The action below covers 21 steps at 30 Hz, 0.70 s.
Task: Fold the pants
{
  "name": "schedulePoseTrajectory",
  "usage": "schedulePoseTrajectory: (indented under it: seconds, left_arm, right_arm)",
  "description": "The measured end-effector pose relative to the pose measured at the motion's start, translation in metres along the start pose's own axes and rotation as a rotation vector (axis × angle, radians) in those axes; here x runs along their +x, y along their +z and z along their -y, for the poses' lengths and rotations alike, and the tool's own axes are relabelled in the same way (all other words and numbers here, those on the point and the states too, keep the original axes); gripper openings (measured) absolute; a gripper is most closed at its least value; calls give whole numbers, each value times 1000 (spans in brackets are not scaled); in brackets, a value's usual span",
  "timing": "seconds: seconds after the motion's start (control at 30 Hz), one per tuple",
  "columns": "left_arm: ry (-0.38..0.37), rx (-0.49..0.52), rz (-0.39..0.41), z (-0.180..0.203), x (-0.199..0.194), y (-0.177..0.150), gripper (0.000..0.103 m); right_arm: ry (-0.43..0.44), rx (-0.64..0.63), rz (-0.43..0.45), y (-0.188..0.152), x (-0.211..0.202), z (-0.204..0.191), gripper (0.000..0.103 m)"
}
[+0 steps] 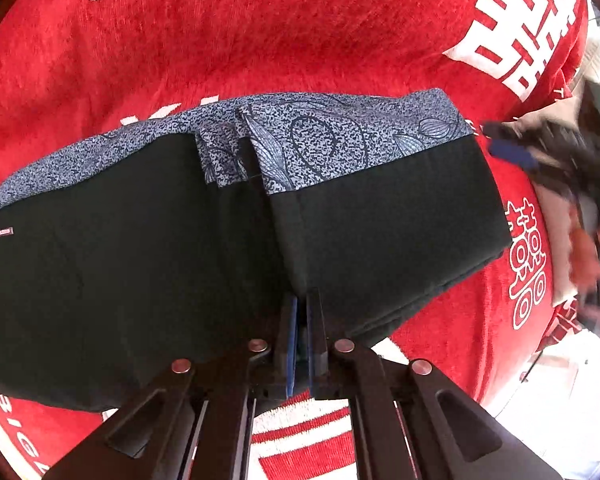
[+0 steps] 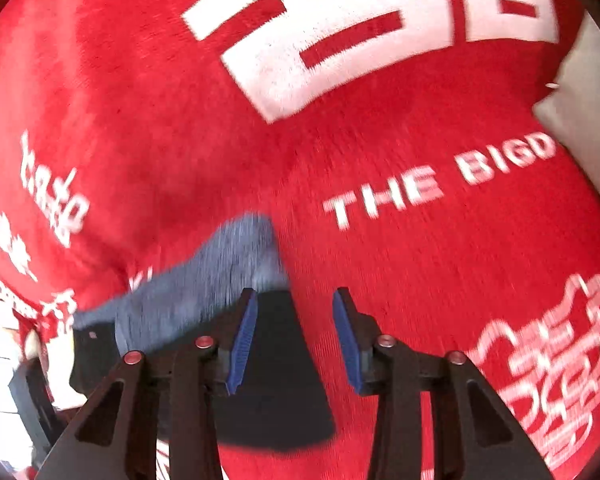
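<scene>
Left wrist view, left to right: a small red label (image 1: 4, 232), text too small to read, sits on the black fabric at the far-left part of the pants (image 1: 120, 260). The pants lie folded on a red blanket (image 1: 260, 40) printed with white characters; black cloth near, a blue-grey patterned band (image 1: 320, 136) along the far edge, leaf and oval outlines in it. The left gripper (image 1: 302, 320) has its blue-padded fingers nearly pressed together at the near edge of the black fabric, by a vertical fold; whether cloth is pinched between them cannot be told. At right, blurred, the right gripper (image 1: 512, 152) hovers just beside the right end of the patterned band, a hand behind it, indistinct. White double-happiness style characters (image 1: 526, 264) show on the blanket further right. Right wrist view, motion-blurred: white script at left reads roughly "taste", uncertain; mid-right, "THE BIGD" (image 2: 440, 180) reads clearly, cut by the blanket edge. The right gripper's jaws stand spread, holding nothing, above the right corner of the pants, one finger (image 2: 242, 340) over black cloth, the other over red blanket.
</scene>
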State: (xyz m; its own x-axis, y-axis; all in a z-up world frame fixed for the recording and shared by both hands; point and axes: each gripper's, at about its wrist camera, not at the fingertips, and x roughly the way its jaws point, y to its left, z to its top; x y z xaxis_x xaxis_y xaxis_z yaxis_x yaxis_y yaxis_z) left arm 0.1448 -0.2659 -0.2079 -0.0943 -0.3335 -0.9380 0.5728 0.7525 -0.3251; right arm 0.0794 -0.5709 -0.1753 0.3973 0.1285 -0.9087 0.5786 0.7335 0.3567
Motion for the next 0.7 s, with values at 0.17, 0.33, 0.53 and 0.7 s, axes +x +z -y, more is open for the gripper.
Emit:
schedulePoseTrajectory:
  seconds: [0.17, 0.33, 0.53, 0.7]
  left_arm:
    - [16, -3, 3, 4, 3, 3, 5]
    - [43, -18, 8, 9, 3, 4, 6]
    - [59, -79, 31, 7, -18, 10, 6]
    - [81, -76, 100, 8, -44, 23, 6]
  right_arm:
    - [-16, -17, -109, 25, 52, -5, 43]
    - [-132, -120, -84, 23, 60, -23, 50]
    - [32, -32, -126, 16, 41, -6, 51]
    - [227, 101, -183, 16, 46, 24, 51]
